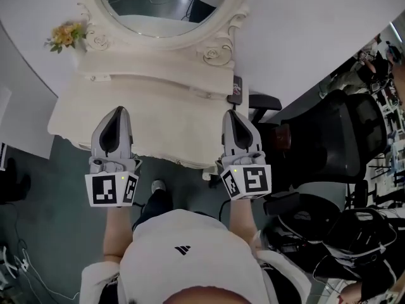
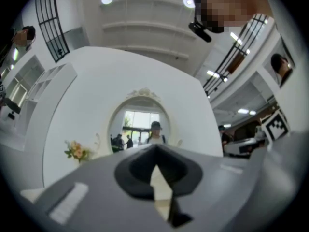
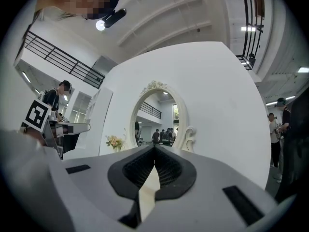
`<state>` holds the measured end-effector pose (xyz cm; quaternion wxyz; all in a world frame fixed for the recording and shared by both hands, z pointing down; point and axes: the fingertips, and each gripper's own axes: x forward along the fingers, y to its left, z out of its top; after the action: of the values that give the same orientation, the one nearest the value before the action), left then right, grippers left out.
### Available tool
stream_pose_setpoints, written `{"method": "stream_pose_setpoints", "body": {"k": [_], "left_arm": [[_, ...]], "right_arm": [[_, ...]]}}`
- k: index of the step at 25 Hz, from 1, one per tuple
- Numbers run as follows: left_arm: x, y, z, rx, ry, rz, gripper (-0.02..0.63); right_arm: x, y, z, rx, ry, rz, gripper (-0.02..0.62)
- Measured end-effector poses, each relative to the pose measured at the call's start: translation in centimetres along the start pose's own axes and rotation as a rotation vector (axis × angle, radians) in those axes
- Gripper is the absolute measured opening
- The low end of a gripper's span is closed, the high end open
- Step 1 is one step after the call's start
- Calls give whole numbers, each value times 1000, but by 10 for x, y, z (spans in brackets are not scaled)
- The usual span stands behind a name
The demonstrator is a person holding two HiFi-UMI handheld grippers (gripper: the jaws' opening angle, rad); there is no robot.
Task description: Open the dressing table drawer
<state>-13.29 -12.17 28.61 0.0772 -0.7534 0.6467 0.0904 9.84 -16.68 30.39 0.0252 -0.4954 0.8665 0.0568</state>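
In the head view a cream dressing table (image 1: 171, 122) with an oval mirror (image 1: 158, 8) stands against a white curved wall. Its drawer front is hidden below the tabletop's front edge. My left gripper (image 1: 118, 110) hovers over the left front of the tabletop and my right gripper (image 1: 232, 113) over the right front; both point toward the mirror. Neither holds anything. In the left gripper view the left gripper (image 2: 155, 149) has its jaws together, with the mirror (image 2: 140, 124) ahead. In the right gripper view the right gripper (image 3: 154, 149) is likewise shut and faces the mirror (image 3: 159, 117).
A small bunch of yellow flowers (image 1: 65, 35) sits at the table's back left. A dark flat object (image 1: 237, 88) lies at its right edge. A black office chair (image 1: 335, 132) and bags crowd the floor to the right. My shoe (image 1: 158, 185) is under the front edge.
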Motion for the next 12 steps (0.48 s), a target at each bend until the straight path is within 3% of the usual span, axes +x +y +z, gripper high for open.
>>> {"method": "stream_pose_setpoints", "body": {"k": [12], "left_arm": [[54, 50, -19, -12, 7, -62, 8]], "right_arm": [[65, 7, -12, -7, 6, -59, 2]]}}
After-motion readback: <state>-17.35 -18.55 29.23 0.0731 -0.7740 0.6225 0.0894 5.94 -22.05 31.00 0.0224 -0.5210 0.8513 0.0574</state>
